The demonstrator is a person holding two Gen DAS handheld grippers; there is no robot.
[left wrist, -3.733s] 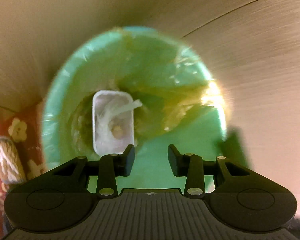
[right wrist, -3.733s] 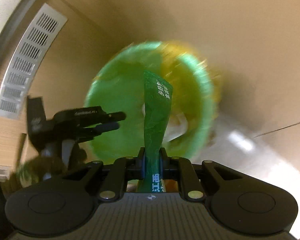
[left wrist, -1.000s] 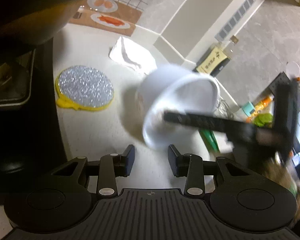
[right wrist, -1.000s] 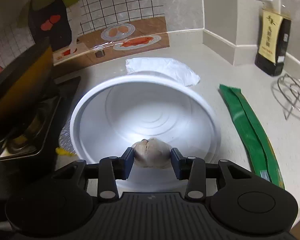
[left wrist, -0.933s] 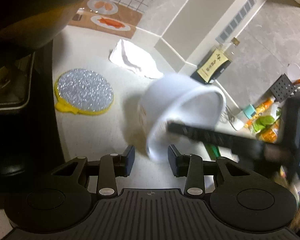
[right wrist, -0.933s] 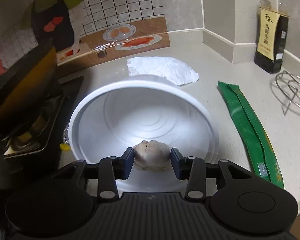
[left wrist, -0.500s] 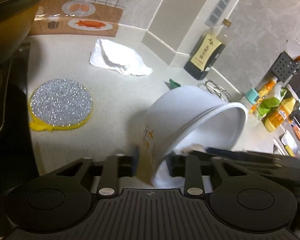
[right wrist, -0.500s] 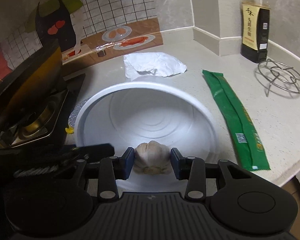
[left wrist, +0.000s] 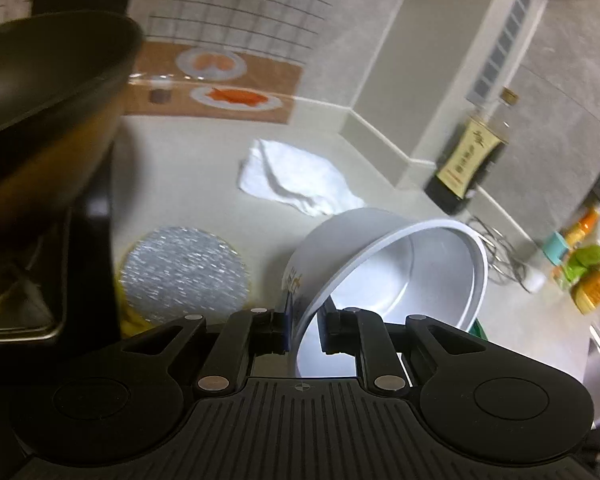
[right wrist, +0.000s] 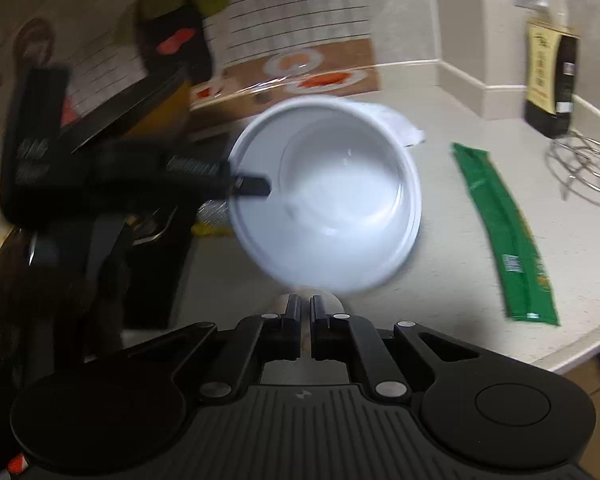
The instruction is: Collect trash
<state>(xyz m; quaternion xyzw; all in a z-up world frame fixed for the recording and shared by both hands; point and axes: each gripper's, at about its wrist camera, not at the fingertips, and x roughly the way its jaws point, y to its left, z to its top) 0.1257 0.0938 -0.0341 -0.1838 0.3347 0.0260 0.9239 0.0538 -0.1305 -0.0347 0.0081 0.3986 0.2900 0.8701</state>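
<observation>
My left gripper [left wrist: 303, 330] is shut on the rim of a white paper bowl [left wrist: 384, 268], one finger inside and one outside, and holds it tilted above the counter. The bowl [right wrist: 328, 196] also shows in the right wrist view, blurred, with the left gripper's fingers [right wrist: 252, 186] on its left rim. My right gripper [right wrist: 305, 320] is shut with nothing between its fingers, just below the bowl. A green wrapper [right wrist: 504, 232] lies flat on the counter to the right. A crumpled white tissue [left wrist: 296, 178] lies further back.
A black wok [left wrist: 40, 92] sits on the stove at the left. A silver round lid [left wrist: 184, 276] lies beside the stove. A dark sauce bottle [right wrist: 550, 80] and a wire rack [right wrist: 588, 168] stand at the back right. The counter edge [right wrist: 580, 356] curves close on the right.
My right gripper let go of the bowl's rim, closed and drew back. My left gripper closed on the rim and lifted the bowl off the counter.
</observation>
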